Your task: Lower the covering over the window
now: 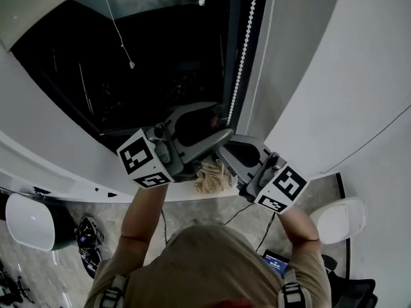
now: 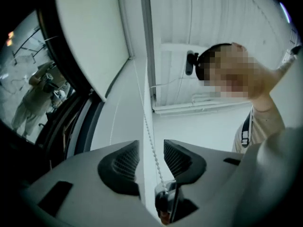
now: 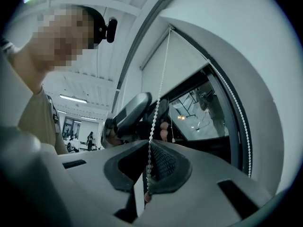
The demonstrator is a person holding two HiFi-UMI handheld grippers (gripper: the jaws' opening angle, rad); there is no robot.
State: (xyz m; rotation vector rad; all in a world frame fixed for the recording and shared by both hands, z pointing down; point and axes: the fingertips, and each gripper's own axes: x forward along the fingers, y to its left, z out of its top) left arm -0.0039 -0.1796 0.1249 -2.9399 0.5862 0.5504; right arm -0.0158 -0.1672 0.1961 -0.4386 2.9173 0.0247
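My right hand-held gripper is clamped on the bead chain. My left hand-held gripper stands wide around it, with the blind at upper left.

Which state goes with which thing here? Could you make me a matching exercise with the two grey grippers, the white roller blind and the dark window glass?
Things:
1. left grey two-jaw gripper
2. right grey two-jaw gripper
3. white fabric roller blind
4. dark window glass

States:
A. drawn up near the top of the window
B. jaws closed on the white bead chain
C. bare over most of its height
D. jaws apart, the chain passing between them without being pinched

Pairs: 1-D, 2-B, 3-A, 4-C
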